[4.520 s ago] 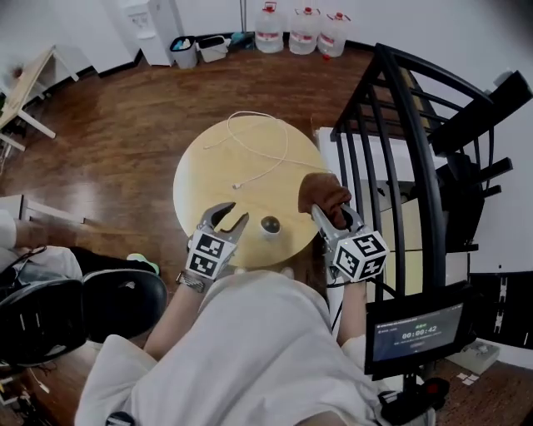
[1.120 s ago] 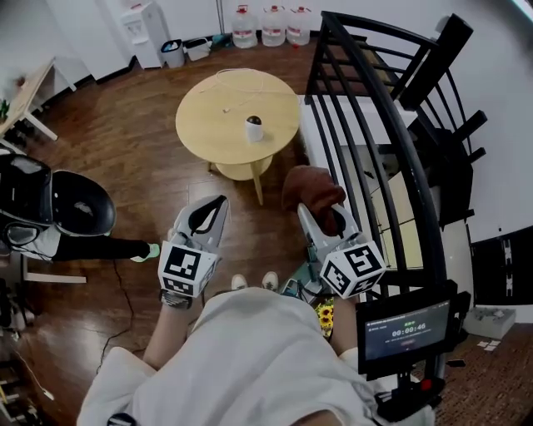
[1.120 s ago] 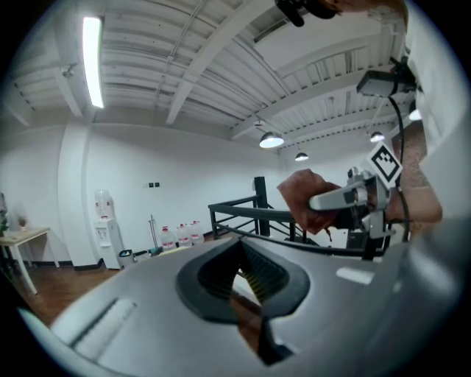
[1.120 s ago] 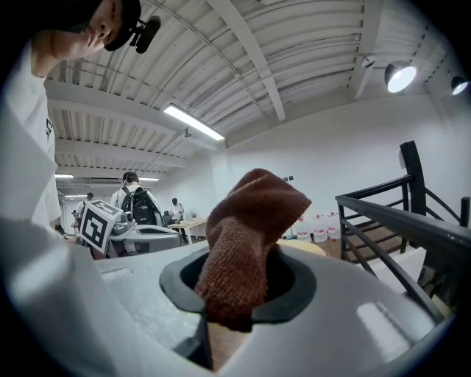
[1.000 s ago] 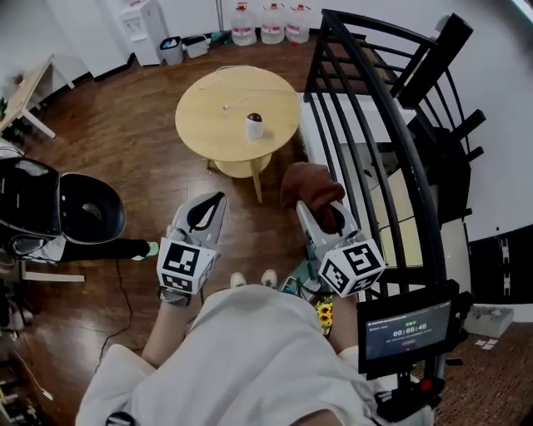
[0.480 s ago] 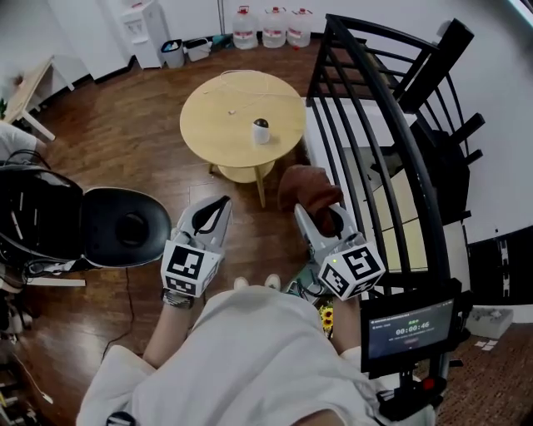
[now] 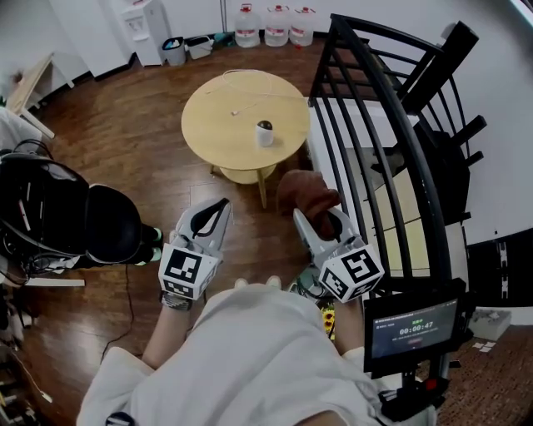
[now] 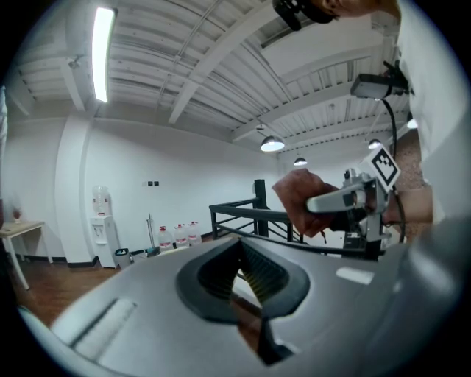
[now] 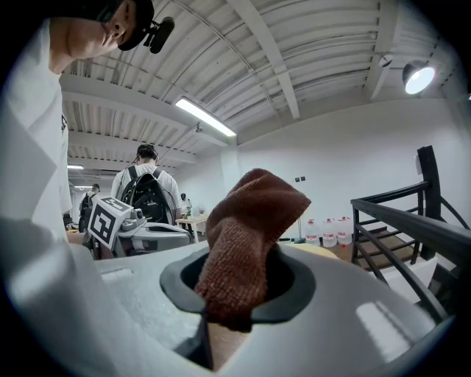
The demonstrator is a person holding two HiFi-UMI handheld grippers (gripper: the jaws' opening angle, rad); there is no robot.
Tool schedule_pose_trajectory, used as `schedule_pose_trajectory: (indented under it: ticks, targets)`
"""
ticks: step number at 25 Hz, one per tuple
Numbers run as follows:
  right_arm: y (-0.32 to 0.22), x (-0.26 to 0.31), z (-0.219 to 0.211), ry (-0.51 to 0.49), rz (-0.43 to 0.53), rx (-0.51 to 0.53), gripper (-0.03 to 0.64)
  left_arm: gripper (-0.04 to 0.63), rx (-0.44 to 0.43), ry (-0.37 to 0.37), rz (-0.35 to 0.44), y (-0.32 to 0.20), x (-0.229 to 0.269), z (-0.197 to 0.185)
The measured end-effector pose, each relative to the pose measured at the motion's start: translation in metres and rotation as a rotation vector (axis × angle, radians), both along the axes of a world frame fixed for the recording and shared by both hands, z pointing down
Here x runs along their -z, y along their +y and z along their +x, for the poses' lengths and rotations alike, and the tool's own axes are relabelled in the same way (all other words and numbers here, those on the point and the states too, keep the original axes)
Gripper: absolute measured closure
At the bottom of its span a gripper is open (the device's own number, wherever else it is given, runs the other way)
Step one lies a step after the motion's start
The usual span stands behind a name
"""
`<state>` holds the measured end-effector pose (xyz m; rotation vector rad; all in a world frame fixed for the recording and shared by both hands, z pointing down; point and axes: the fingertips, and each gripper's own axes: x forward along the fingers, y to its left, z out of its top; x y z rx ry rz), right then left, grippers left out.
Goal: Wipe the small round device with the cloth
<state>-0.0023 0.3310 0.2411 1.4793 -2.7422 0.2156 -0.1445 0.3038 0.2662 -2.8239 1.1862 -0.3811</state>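
The small round device stands upright on the round wooden table, far ahead of both grippers. My right gripper is shut on the brown cloth, which bunches up above its jaws over the floor. In the right gripper view the cloth sticks up from between the jaws of that gripper. My left gripper is held beside it, shut and holding nothing. The left gripper view shows its jaws closed, with the right gripper and the cloth off to the right.
A black stair railing runs along the right. A white cable lies on the table. Water bottles stand by the far wall. A person with a black backpack is at the left. A small screen sits low right.
Earlier both grippers were at the table beside the device, the left one open; now they are well back from it and the left is shut. The person with the backpack moved in at the left.
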Motion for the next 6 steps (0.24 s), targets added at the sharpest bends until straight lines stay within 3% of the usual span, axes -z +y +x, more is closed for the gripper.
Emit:
schedule_pose_trajectory:
  ticks: [6]
  targets:
    - [-0.0032, -0.0006, -0.0056, 0.012, 0.007, 0.002, 0.515, 0.588, 0.014, -0.01, 0.002, -0.0056, -0.0006, -0.007]
